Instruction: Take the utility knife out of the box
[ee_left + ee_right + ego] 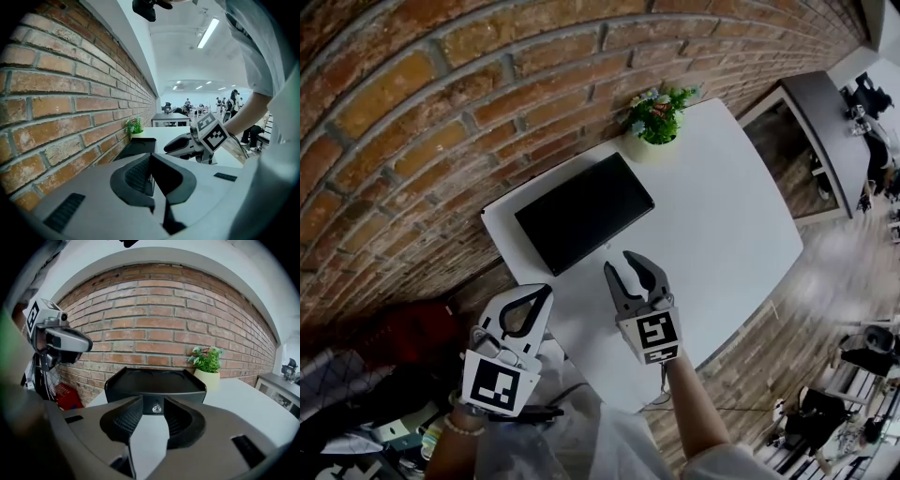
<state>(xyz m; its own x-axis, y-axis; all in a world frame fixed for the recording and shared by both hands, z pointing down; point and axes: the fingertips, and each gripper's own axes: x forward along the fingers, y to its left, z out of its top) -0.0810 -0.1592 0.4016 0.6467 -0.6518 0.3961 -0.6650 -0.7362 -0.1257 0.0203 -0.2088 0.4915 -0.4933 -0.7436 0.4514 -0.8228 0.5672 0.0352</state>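
A flat black box point(584, 211) lies shut on the white table point(722, 216), close to the brick wall. No utility knife shows in any view. My right gripper point(619, 261) hovers open just in front of the box's near edge, nothing between its fingers. In the right gripper view the box point(154, 380) fills the middle, and its front latch point(156, 407) shows through the gap between the jaws of my right gripper point(152, 401). My left gripper point(546, 292) is shut and empty, off the table's near left corner, beside the right one. The left gripper view shows the box point(136, 147) ahead.
A potted plant point(659, 117) stands at the table's far end, past the box. The brick wall point(441, 103) runs along the table's left side. A red crate point(70, 397) sits on the floor by the wall. Desks and people are far off in the room.
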